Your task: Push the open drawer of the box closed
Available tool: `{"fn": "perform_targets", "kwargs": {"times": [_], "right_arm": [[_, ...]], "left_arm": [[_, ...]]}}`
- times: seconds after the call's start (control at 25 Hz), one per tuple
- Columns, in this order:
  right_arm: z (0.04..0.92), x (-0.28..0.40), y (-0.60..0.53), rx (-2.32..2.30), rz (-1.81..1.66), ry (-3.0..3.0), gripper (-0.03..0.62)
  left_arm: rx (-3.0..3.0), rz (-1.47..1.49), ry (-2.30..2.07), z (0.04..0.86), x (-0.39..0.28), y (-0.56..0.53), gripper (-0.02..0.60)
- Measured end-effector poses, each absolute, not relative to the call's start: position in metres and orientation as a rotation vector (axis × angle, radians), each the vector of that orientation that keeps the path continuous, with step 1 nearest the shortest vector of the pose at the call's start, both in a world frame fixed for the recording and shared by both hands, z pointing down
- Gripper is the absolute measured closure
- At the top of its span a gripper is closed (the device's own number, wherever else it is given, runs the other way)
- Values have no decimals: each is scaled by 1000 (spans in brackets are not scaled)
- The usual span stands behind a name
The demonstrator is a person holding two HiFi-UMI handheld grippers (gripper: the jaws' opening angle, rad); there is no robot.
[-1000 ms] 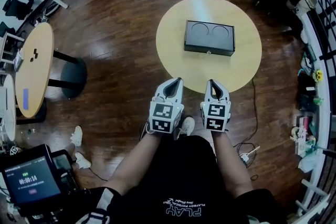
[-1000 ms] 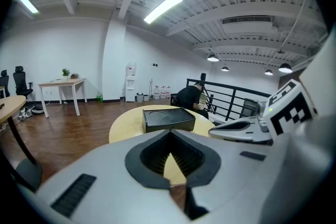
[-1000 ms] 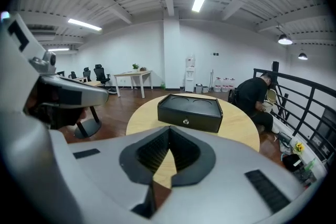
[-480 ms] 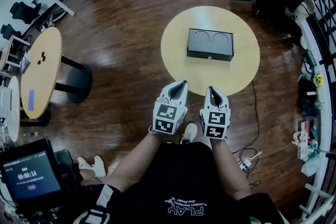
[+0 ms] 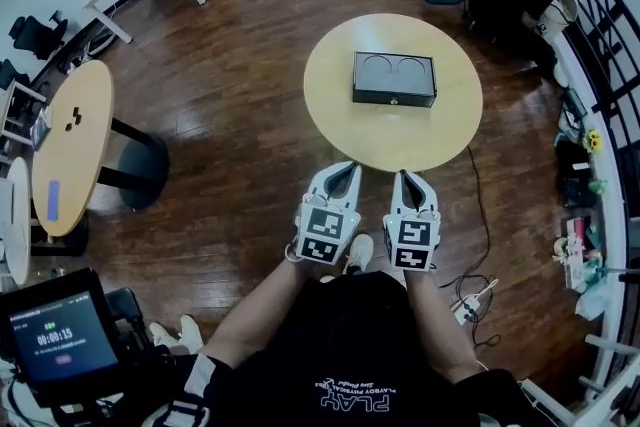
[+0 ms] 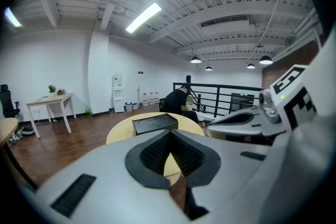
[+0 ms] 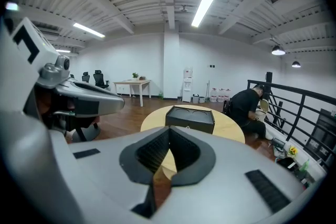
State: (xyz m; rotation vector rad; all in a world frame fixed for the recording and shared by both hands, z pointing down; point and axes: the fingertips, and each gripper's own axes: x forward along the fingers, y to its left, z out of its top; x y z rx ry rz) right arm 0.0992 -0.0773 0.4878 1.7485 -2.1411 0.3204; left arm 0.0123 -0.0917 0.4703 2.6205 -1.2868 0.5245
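The left gripper (image 5: 344, 169) and right gripper (image 5: 405, 177) are squeezed shut on nothing, aimed at the box (image 5: 394, 79) at twelve o'clock, likely for pushing.

My left gripper (image 5: 343, 169) and right gripper (image 5: 407, 177) have pale grey-white shells. Each carries a cube patterned in black-and-white squares, and their pads (image 6: 155, 153) are black and finely ribbed. The round table (image 5: 340, 120) is light yellow wood, and the box (image 5: 394, 80) on it is matte black. Around that table the floor (image 5: 230, 85) is dark reddish-brown planking. Left of it, an oval table (image 5: 75, 155) has the same pale wood, with a blue patch (image 5: 52, 199). My shirt (image 5: 350, 355) is black with white lettering.
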Motion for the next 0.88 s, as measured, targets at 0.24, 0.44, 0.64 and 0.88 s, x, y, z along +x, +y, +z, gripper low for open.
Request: {"fn": "perform_targets", "kwargs": {"times": [0.24, 0.44, 0.64, 0.88], "right_arm": [[479, 75, -56, 1728, 285, -2160, 588], [459, 48, -9, 1759, 201, -2170, 588], [451, 36, 30, 1792, 178, -2162, 588], [448, 27, 69, 1819, 191, -2135, 588]], "left_arm": [[2613, 506, -1294, 474, -9, -68, 584], [2603, 443, -1316, 459, -36, -21, 584], [2605, 392, -1312, 449, -53, 17, 584], [2591, 369, -1287, 445, -70, 54, 584]]}}
